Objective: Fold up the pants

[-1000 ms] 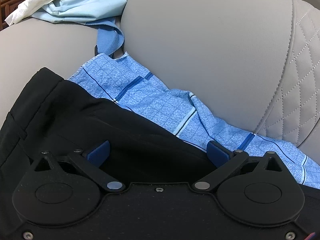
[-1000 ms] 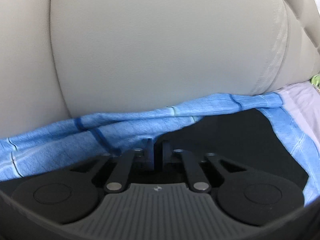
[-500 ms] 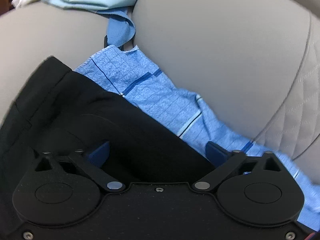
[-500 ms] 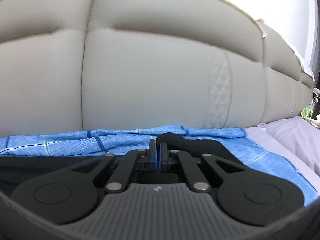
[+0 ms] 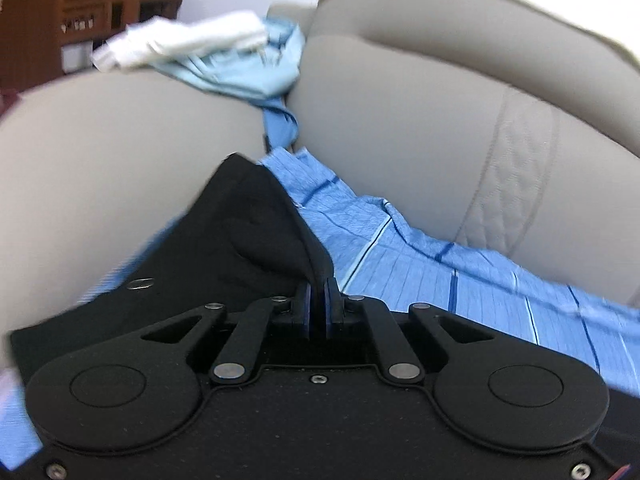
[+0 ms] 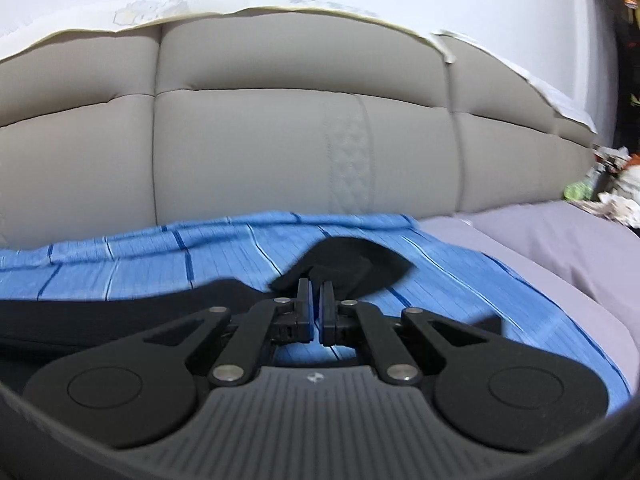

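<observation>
Left wrist view: the left tongs have just been closing and are now clamped on a raised fold of the black pants, which are spread over a blue checked cloth against a beige padded headboard (pale blue and white clothes are heaped further back). In the right wrist view the right tongs are pinched on another edge of the pants, lifted above the same cloth, with a grey sheet seen beside it.
</observation>
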